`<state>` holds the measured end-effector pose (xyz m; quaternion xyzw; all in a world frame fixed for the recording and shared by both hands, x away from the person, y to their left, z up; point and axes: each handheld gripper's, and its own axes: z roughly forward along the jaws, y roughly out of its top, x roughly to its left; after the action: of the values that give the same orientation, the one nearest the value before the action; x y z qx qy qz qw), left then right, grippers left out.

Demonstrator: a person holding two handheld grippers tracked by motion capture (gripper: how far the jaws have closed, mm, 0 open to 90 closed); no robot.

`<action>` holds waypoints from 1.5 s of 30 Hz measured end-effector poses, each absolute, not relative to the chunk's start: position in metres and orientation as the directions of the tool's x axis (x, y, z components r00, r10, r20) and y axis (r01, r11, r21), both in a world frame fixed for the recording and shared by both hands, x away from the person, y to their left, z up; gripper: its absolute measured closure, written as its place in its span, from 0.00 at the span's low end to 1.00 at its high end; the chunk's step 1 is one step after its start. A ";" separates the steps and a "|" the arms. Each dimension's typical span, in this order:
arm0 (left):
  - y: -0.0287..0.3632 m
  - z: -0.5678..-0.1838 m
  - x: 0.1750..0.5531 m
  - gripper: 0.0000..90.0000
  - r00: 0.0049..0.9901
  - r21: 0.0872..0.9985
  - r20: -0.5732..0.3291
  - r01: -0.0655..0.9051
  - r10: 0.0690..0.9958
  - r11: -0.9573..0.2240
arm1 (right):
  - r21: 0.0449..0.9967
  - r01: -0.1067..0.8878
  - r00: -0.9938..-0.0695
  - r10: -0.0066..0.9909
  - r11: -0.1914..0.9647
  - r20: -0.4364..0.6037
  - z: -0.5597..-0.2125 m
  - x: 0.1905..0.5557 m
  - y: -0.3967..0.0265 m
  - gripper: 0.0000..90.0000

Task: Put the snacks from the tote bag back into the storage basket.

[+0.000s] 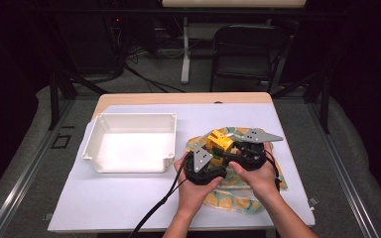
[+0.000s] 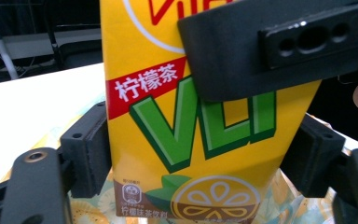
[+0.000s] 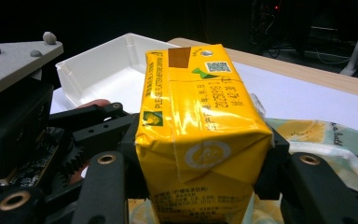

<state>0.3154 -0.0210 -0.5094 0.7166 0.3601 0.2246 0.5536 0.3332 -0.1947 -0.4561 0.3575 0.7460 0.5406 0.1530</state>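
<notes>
1. Yellow carton point(image 1: 220, 142) of lemon tea is hanging between our two grippers, above a fruit-print cloth point(image 1: 238, 191) on the right half of the white table point(image 1: 129, 198), just right of the white tray point(image 1: 129, 143).
2. We are seeing its long axis running away from us in the right gripper view, with a folded end facing that camera and the foil-capped straw hole at the far end, pointing toward the tray.
3. We are pinching the carton with the right gripper point(image 3: 200, 163): its pads are pressing the two long sides near the folded end.
4. We are bringing the left gripper point(image 2: 200, 158) around the printed front; its left pad is sitting against the carton's edge, but we cannot tell whether the right pad is touching.
5. We are reading big green letters "VL" on the front in the left gripper view, with white Chinese characters on a red band above and a lemon-slice emblem below.
6. We are reading "PLEASE FLATTEN AFTER DRINKING" along the side in the right gripper view, beside a QR code and a printed date too small to make out.
</notes>
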 end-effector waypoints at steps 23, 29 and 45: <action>-0.005 -0.509 0.319 0.33 0.587 0.947 -0.160 0.318 0.793 -0.045 | 0.939 0.333 -0.728 0.657 0.088 0.196 -0.453 0.331 -0.201 0.26; 0.002 -0.508 0.319 0.33 0.566 0.947 -0.139 0.316 0.813 -0.058 | 0.947 0.318 -0.719 0.662 0.042 0.212 -0.449 0.329 -0.215 0.16; 0.015 -0.502 0.316 0.33 0.533 0.950 -0.137 0.311 0.835 -0.042 | 0.932 0.362 -0.610 0.758 0.005 0.233 -0.475 0.332 -0.264 0.16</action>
<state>0.3161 0.0153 -0.5019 0.6813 0.4203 0.2383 0.5499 0.3324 -0.2638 -0.4747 0.4071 0.6878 0.5760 0.1717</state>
